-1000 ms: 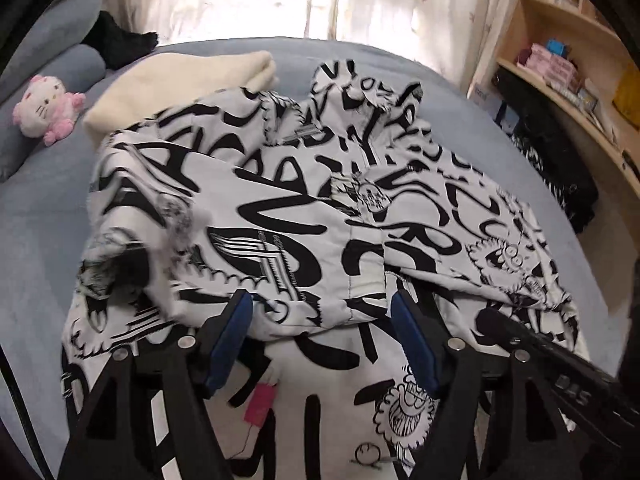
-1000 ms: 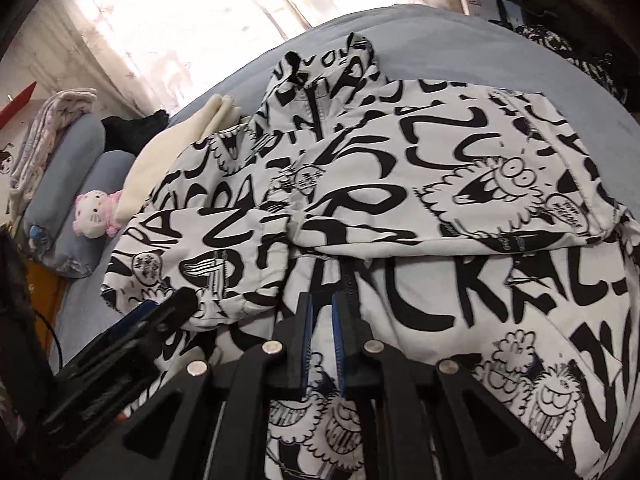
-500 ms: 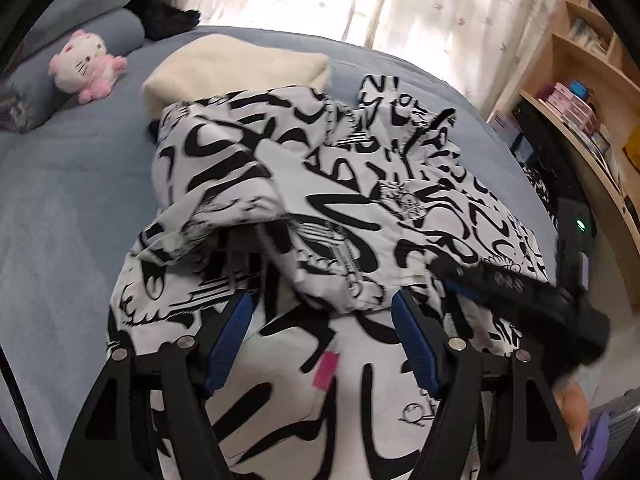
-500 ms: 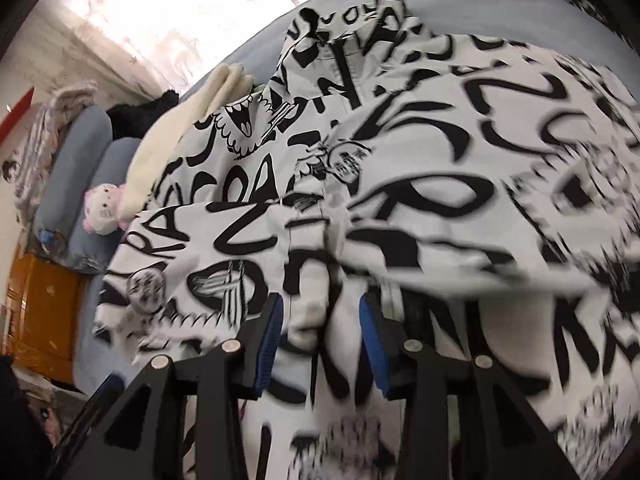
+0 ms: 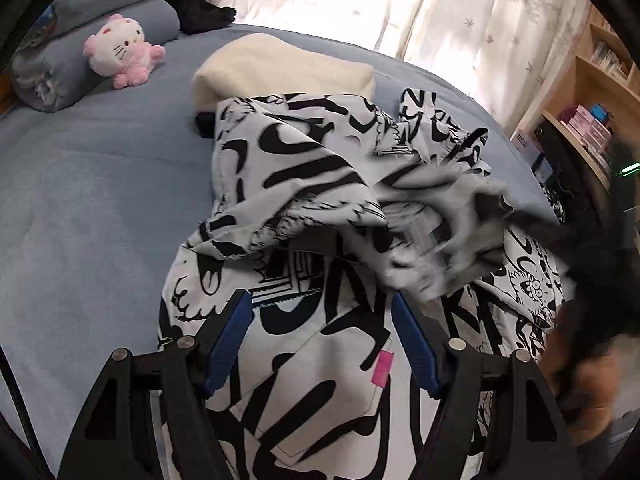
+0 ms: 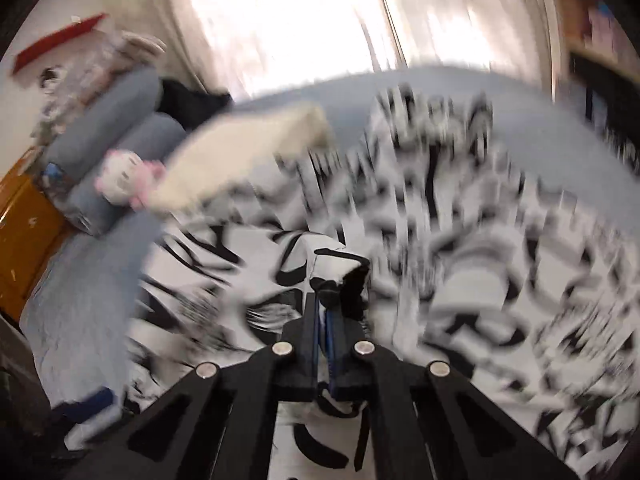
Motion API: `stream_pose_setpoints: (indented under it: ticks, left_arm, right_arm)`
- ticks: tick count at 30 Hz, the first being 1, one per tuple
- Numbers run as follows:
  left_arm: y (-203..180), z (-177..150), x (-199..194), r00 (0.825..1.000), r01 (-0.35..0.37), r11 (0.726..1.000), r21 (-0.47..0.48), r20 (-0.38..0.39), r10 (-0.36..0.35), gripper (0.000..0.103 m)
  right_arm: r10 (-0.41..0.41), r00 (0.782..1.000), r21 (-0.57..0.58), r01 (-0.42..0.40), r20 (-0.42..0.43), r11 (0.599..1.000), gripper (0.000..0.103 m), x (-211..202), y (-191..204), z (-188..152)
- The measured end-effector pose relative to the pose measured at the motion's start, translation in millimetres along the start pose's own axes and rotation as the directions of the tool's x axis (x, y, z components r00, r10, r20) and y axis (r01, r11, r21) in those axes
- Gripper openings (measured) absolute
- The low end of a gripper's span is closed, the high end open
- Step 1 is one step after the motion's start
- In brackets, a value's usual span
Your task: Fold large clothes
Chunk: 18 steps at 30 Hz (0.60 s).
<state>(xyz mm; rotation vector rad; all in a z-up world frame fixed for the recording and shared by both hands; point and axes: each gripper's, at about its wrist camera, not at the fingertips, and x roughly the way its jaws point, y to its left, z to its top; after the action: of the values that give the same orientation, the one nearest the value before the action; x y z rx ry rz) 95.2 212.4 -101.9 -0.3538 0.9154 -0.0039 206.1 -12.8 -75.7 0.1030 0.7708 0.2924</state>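
**Right gripper pinches a fold of the jacket; left stands open over the hem**

Nearest, the left gripper (image 5: 322, 344) hangs over the lower part of the jacket (image 5: 304, 184) with its blue fingers (image 5: 228, 340) spread wide and nothing between them; a pink tag (image 5: 382, 368) lies on the cloth just below; the right gripper (image 6: 326, 312) has just snapped closed, its fingers pressed together on a bunched fold of the printed fabric, which stands up above their tips; the right view is heavily blurred, so how much cloth is caught cannot be told.

The jacket lies spread on the blue bed (image 5: 100, 208), one flap raised and streaked with motion at its right side; behind it, touching its far edge, sits a cream cushion (image 5: 280, 68); further off a pink plush (image 5: 120, 50) leans on grey bolsters (image 5: 132, 20); curtains close the view.

Risks, as I judge them: the pinch looks shallow and may slip as the flap is carried over, dropping it crooked; with the left fingers holding nothing, the lower layer is unpinned and could drag along; a fast pull may bunch the fold rather than lay it flat, or shove the jacket into the cushion.
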Motion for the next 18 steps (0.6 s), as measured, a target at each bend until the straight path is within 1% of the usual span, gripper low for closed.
stream_pose_setpoints:
  ticks: [1,2,4,6,7,8,11,14,15,17,18]
  left_arm:
    - [2,0,0,1.000,0.000,1.000,-0.008,-0.001,0.000,0.071]
    - [3,0,0,1.000,0.000,1.000,-0.014,-0.001,0.000,0.071]
    - [5,1,0,1.000,0.002,1.000,-0.020,0.001,-0.002,0.071]
    - [5,1,0,1.000,-0.001,1.000,-0.015,0.003,0.001,0.071]
    - [5,1,0,1.000,-0.004,1.000,-0.011,0.007,0.004,0.071]
    - [6,1,0,1.000,-0.005,1.000,-0.008,0.008,0.006,0.071]
    - [8,2,3,1.000,-0.014,1.000,-0.007,0.006,0.014,0.071]
    - [12,4,10,1.000,-0.021,1.000,-0.013,-0.004,0.021,0.071]
    - [13,5,14,1.000,-0.026,1.000,-0.014,-0.008,0.026,0.071]
    - [16,7,22,0.999,-0.042,0.999,-0.012,-0.016,0.042,0.071]
    - [18,9,29,0.998,-0.064,0.998,-0.002,-0.022,0.064,0.071]
  right_arm:
    - [-0.003,0.998,-0.025,0.005,0.060,1.000,0.003,-18,5,10]
    - [-0.012,0.995,-0.043,0.016,0.095,0.999,0.002,-28,8,16]
    - [-0.052,0.984,-0.080,0.066,0.170,0.995,0.002,-49,10,30]
    - [-0.092,0.974,-0.087,0.112,0.205,0.990,0.002,-59,4,38]
    - [-0.112,0.972,-0.081,0.131,0.208,0.988,0.003,-61,-1,42]
    - [-0.123,0.971,-0.071,0.140,0.206,0.988,0.003,-62,-7,44]
    - [-0.188,0.966,-0.022,0.195,0.178,0.981,0.003,-54,-28,45]
    - [-0.244,0.962,0.041,0.241,0.118,0.970,0.003,-37,-54,38]
    - [-0.266,0.958,0.056,0.262,0.102,0.964,0.003,-27,-62,33]
    - [-0.279,0.957,0.068,0.275,0.072,0.959,0.005,-7,-76,26]
    - [-0.284,0.959,0.080,0.282,0.022,0.956,0.006,10,-88,20]
